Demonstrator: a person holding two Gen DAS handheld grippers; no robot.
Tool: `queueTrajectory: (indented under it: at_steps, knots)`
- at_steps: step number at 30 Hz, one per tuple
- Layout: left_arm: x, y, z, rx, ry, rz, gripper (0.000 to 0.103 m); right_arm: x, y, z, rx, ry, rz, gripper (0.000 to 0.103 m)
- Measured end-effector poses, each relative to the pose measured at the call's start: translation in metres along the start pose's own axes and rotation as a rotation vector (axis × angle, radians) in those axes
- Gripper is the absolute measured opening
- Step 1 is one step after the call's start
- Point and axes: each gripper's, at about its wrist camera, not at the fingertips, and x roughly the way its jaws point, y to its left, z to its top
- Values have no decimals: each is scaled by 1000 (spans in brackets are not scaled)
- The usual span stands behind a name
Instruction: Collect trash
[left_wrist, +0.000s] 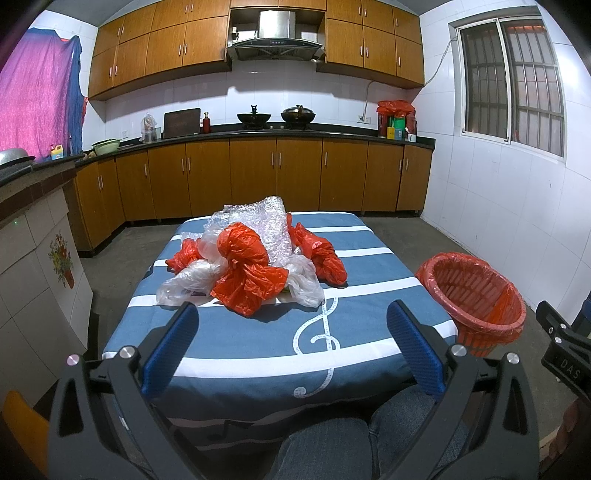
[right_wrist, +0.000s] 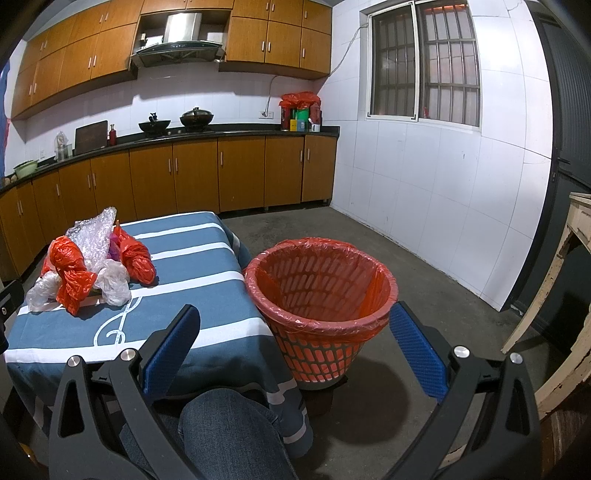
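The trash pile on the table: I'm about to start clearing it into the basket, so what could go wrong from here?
1. The red bags, clear bags and bubble wrap lie tangled, so lifting one may drag others off the table.
2. The basket sits below the table edge; light plastic could drift past its rim.
3. Slippery film may slide out of the open left gripper fingers.

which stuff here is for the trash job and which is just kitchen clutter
For the job:
red bags
clear bags
bubble wrap
bin, lined in red, on the floor beside the table

Just lying about:
woks
cutting board
red bottle
green bowl
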Motion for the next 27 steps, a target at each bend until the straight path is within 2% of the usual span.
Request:
queueTrajectory:
  at_steps: [27]
  knots:
    - [0,0,0,0,3,0,99,2,1,0,-1,4,-2,101]
